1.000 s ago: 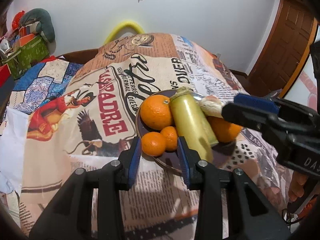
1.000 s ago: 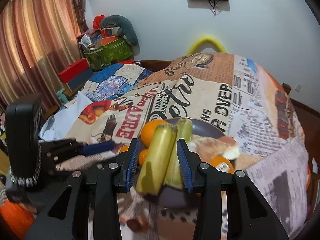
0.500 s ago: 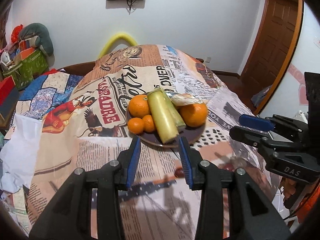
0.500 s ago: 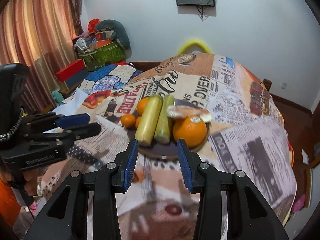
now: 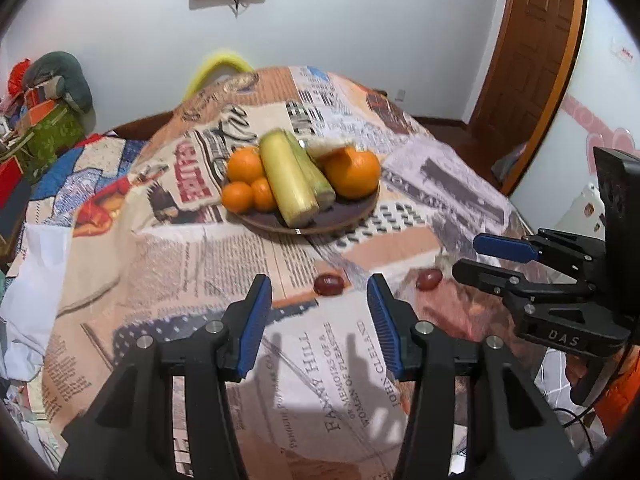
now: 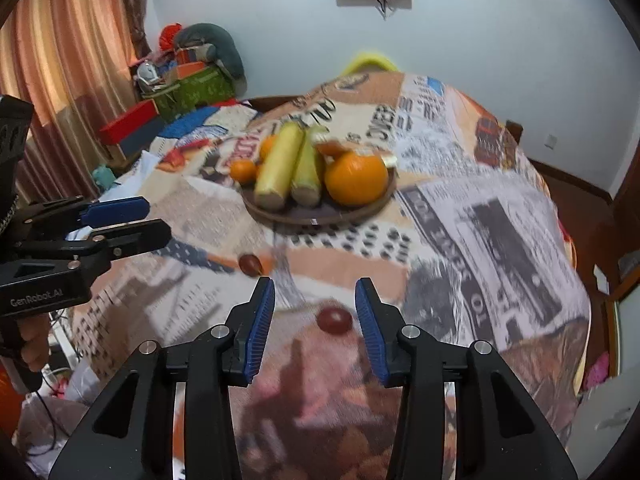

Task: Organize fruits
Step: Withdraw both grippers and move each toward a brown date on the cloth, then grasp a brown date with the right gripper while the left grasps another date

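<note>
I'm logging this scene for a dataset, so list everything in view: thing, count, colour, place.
plate: one, dark brown, middle of the table.
large orange: one, orange, right side of the plate.
small oranges: three, orange, left side of the plate.
sugarcane pieces: two, yellow-green, side by side across the plate.
grapes: two, dark red, on the cloth nearer than the plate.
tablecloth: one, newspaper print, covering the table.
door: one, brown wood, far right.
curtain: one, orange-pink, far left.
left gripper: black with blue pads, open, empty.
right gripper: black with blue pads, open around one grape.
</note>
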